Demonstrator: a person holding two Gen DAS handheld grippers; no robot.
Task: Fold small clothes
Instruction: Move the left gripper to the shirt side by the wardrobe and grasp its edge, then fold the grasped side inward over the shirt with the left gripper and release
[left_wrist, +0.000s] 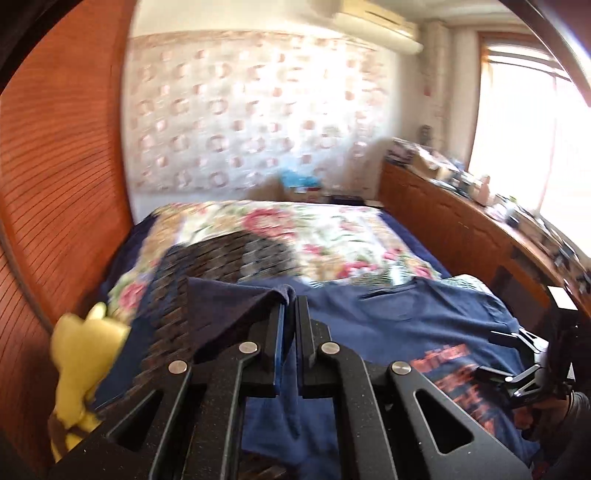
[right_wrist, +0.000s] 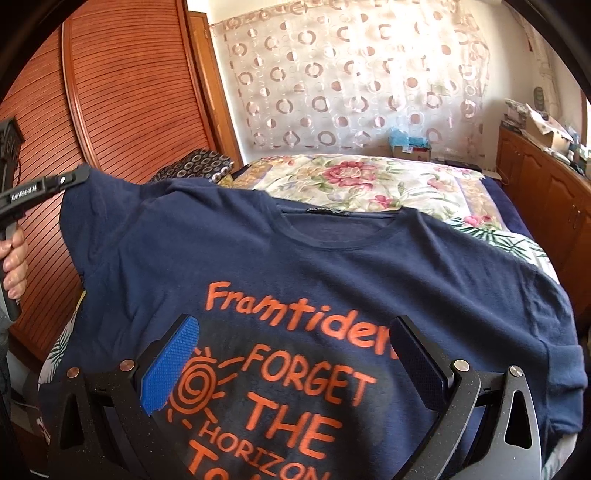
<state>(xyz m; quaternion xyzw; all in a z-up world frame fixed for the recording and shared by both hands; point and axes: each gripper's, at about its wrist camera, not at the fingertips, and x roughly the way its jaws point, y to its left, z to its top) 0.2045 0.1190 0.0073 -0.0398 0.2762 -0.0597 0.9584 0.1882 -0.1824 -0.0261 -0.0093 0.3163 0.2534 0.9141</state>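
A navy T-shirt (right_wrist: 332, 258) with orange lettering lies face up on the bed, collar toward the far side. My left gripper (left_wrist: 290, 301) is shut on the shirt's left sleeve (left_wrist: 236, 302) and lifts it off the bed; in the right wrist view it shows at the far left (right_wrist: 79, 175), pinching that sleeve. My right gripper (right_wrist: 291, 328) is open, hovering over the printed chest, holding nothing. It shows in the left wrist view at the right edge (left_wrist: 517, 365).
The bed carries a floral quilt (right_wrist: 369, 181). A dark patterned cloth (left_wrist: 221, 258) lies at the left, with a yellow plush toy (left_wrist: 81, 354) beside it. A wooden slatted wardrobe (right_wrist: 122, 96) stands left; a cluttered wooden cabinet (right_wrist: 543, 184) runs along the right.
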